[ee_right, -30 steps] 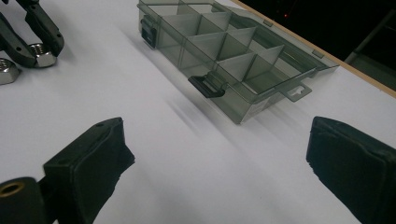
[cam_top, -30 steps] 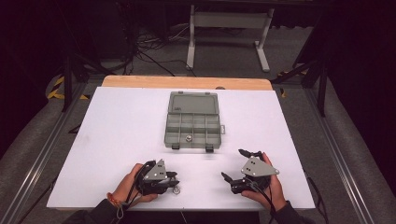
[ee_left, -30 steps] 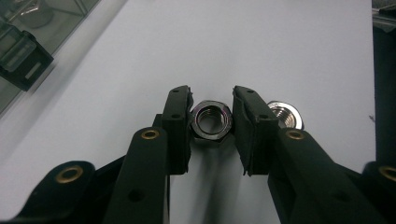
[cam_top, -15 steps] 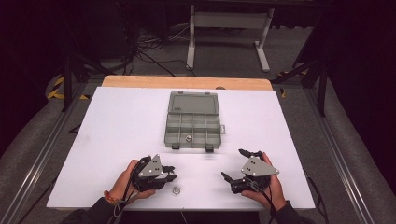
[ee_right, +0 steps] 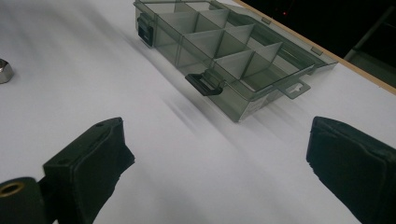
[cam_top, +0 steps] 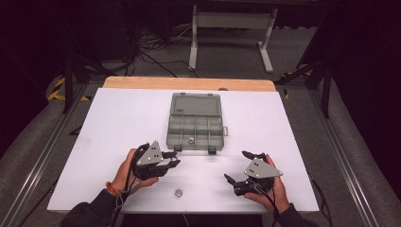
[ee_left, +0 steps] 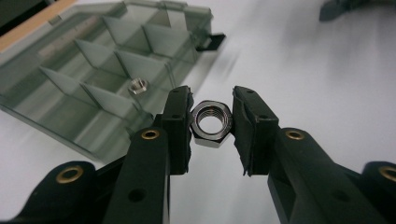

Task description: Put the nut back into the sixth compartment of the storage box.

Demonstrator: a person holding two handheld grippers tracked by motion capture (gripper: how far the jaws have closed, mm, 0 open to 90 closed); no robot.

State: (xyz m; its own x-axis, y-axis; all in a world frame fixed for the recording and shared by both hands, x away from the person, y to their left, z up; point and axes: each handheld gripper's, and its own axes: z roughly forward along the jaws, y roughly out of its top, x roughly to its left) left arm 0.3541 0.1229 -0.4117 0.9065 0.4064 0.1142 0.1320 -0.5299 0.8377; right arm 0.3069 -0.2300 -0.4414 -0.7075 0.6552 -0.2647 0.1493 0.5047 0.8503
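Note:
My left gripper [ee_left: 212, 105] is shut on a steel hex nut [ee_left: 205, 138], pinched across its flats and held clear of the white table [cam_top: 118, 137]. In the high view my left gripper [cam_top: 176, 159] hovers just left of the front latches of an open grey compartment box [cam_top: 195, 120]. A second nut [cam_top: 191, 139] lies in a front middle compartment of the box [ee_left: 93, 70]. A third nut [cam_top: 178, 192] lies loose near the table's front edge. My right gripper [cam_top: 236, 165] rests at the front right, jaws wide open with nothing between them [ee_right: 217, 140].
The box's lid [cam_top: 196, 103] lies folded back toward the wooden far edge [cam_top: 189, 83]. Two black latches [ee_right: 204, 84] stick out from the box front. The table drops off to dark floor with cables and a metal stand [cam_top: 231, 28] behind.
My left gripper has lifted and shifted slightly left and toward the box with the nut in it, uncovering the loose nut near the front edge. The right gripper has stayed put.

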